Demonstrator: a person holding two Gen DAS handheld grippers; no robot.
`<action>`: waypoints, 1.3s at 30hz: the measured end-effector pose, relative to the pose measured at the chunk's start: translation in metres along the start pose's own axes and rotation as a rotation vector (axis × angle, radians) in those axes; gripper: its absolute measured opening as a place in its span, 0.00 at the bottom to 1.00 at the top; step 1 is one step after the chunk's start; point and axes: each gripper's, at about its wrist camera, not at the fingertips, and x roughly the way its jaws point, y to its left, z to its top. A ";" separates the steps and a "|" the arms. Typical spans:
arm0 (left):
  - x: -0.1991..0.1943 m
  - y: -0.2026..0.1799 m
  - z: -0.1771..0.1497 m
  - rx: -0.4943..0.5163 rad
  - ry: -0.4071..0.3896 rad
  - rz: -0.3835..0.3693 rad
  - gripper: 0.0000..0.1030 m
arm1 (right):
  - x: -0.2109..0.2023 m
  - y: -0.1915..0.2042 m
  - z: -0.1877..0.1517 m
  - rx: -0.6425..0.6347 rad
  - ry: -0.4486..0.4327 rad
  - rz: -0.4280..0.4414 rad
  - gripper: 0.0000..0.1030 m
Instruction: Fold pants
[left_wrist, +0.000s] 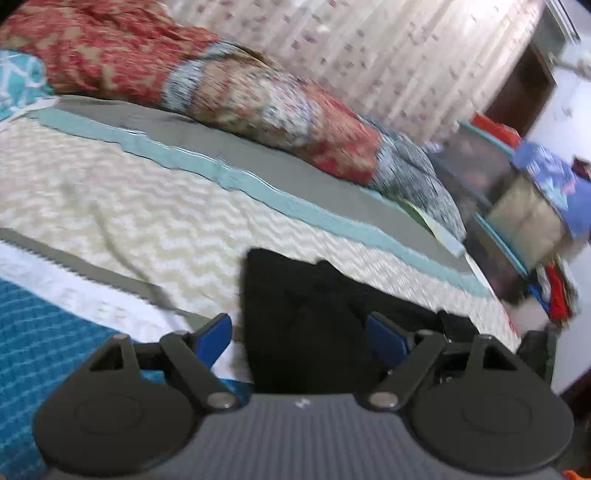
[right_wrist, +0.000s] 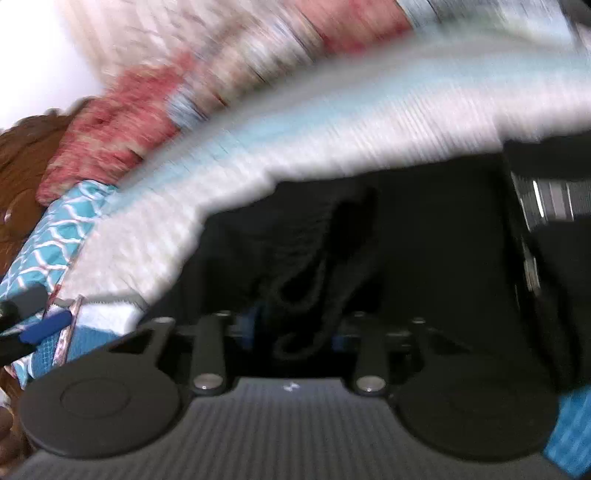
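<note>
Left tongs stand wide, their blue-padded fingers spread at the lower middle of the left wrist view, with the black fabric pants lying between them; no pad presses on the cloth. Those pants are a dark, bunched heap with a squared corner pointing toward the middle of the frame, resting on the bed's cream zigzag bedspread, which carries a pale blue stripe and a grey band. A red patterned quilt lies along the upper left.

Right tongs sit at the lower middle of the heavily blurred right wrist view, partly closed, their blue pads barely visible against dark cloth. Black fabric fills the centre of that frame and a looped black drawstring hangs right at the tips. Whether the pads pinch the cloth or cord cannot be told through the blur.
</note>
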 end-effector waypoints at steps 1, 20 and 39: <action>0.006 -0.006 -0.002 0.019 0.013 -0.006 0.80 | -0.005 -0.007 0.000 0.040 -0.011 0.024 0.52; 0.073 -0.002 -0.041 0.068 0.274 0.154 0.86 | 0.016 -0.007 0.007 -0.001 -0.033 -0.045 0.46; 0.055 -0.027 -0.024 0.034 0.193 -0.023 0.84 | -0.038 -0.035 -0.013 0.095 -0.103 -0.066 0.56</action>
